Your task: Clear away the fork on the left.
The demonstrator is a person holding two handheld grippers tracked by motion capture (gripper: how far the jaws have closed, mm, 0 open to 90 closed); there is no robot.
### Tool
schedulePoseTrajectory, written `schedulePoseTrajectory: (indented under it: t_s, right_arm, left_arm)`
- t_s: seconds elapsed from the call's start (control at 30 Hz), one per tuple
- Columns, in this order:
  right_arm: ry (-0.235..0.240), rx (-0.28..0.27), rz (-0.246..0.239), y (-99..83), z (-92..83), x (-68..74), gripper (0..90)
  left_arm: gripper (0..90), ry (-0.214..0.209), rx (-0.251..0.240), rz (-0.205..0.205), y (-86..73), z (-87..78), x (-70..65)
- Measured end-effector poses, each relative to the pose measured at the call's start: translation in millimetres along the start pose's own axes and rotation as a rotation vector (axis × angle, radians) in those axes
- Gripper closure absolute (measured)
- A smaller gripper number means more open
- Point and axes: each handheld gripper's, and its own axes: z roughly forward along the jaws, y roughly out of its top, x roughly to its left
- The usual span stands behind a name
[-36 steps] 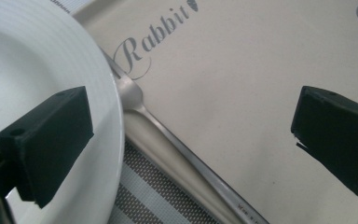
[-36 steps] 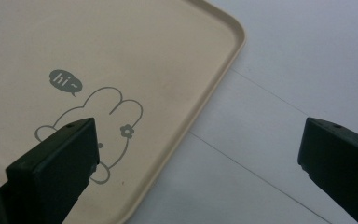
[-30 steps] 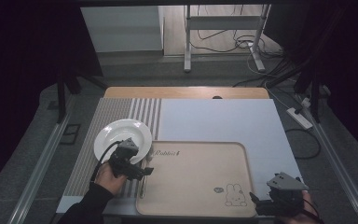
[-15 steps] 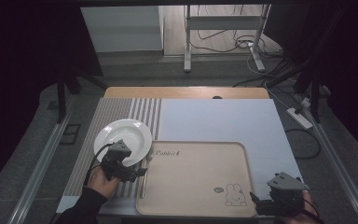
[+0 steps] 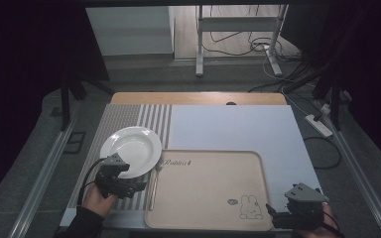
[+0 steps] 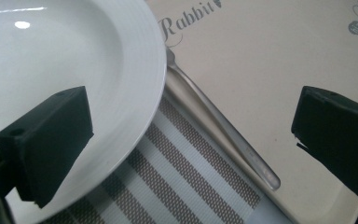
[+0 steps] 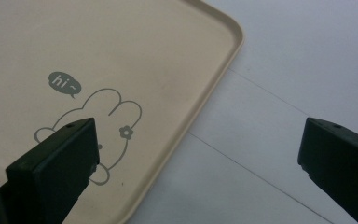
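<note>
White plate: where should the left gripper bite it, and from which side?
Take the white plate by its near rim, coming in from the person's side. That raised lip already sits between the open left gripper jaws, clear of the spoon by the tray.

1. The left gripper (image 5: pixel 138 186) is at about 7 o'clock of the high view, and its jaws point toward 3 o'clock.
2. Its jaws stand wide apart, with nothing between them.
3. The left hand (image 5: pixel 97 197) holds it from behind; a dark sleeve goes down to 6 o'clock.
4. The right gripper (image 5: pixel 270 214) is at about 5 o'clock, its jaws point toward 9 o'clock and are also wide apart.
</note>
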Motion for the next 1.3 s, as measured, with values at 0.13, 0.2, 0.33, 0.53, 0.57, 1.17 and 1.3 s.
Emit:
schedulePoseTrajectory:
  t_s: [0.13,0.2,0.33,0.53,0.57,1.17,1.3]
  right_arm:
    - [-0.002,0.000,0.002,0.0,-0.2,0.0,0.0]
    - [-0.002,0.000,0.003,0.0,-0.2,0.1,0.0]
    - [-0.004,-0.001,0.004,-0.1,-0.3,0.0,0.0]
    - [-0.005,-0.001,0.004,-0.1,-0.3,0.1,0.0]
    - [-0.005,-0.001,0.004,-0.1,-0.3,0.1,0.0]
    - [-0.009,-0.001,0.009,-0.2,-0.3,-0.1,0.0]
    - [-0.009,-0.001,0.009,-0.1,-0.2,-0.1,0.0]
  left_arm:
    - [0.0,0.001,-0.007,-0.019,-6.5,-5.4,2.2]
    - [0.0,0.002,-0.009,-0.030,-9.4,-7.5,3.1]
    - [0.0,0.006,-0.009,-0.040,-14.4,-11.2,4.5]
    - [0.0,0.013,-0.003,-0.052,-21.5,-15.9,6.6]
    - [0.0,0.012,-0.004,-0.057,-22.6,-16.7,6.8]
    - [0.0,0.051,-0.063,-0.089,-41.0,-39.6,8.9]
    - [0.0,0.064,-0.071,-0.092,-44.7,-44.0,9.0]
